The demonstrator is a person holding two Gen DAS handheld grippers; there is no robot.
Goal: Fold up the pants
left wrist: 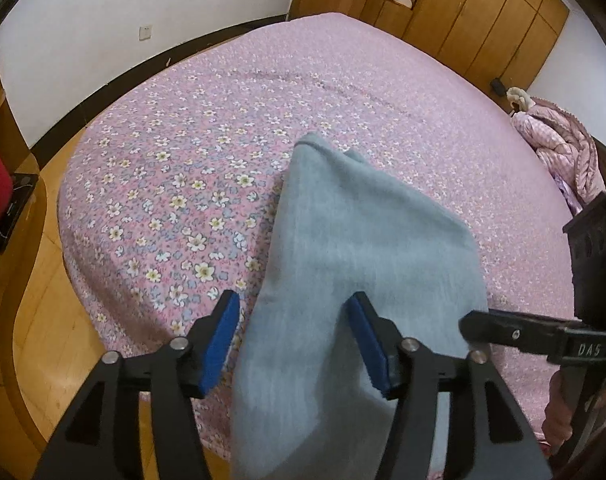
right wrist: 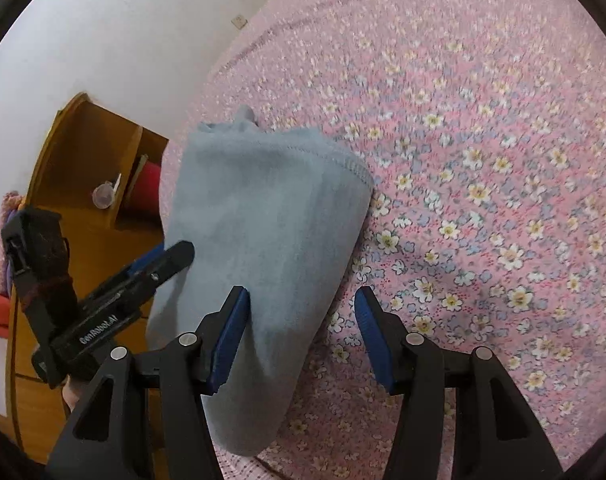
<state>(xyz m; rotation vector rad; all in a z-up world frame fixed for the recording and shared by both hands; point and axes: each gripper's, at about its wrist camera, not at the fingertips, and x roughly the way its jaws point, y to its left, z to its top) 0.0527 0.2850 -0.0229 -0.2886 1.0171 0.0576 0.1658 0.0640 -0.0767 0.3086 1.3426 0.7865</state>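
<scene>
The pale blue-grey pants (left wrist: 343, 248) are lying in a narrow strip on the pink floral bedspread (left wrist: 175, 168), one end hanging off the bed's near edge at the bottom of both frames and the stitched hem (right wrist: 323, 152) reaching up toward the middle of the right wrist view. The step in hand appears to be the start of a fold: both grippers are closing in on the near end of the cloth, and neither is grasping it. The left gripper (left wrist: 295, 340) is standing released, its blue pads (left wrist: 223, 344) spread wide with the fabric passing between them at lower centre. The right gripper (right wrist: 301, 340) is likewise spread apart, straddling the cloth's right-hand edge: its left pad is over the fabric, its right pad over bare bedspread. In the left wrist view its black finger is reaching in from the lower right and appears to touch the cloth's edge. The next move probably calls for both sets of jaws pinching the near end at matching spots, then carrying it up the frame toward the hem so the edges line up.
</scene>
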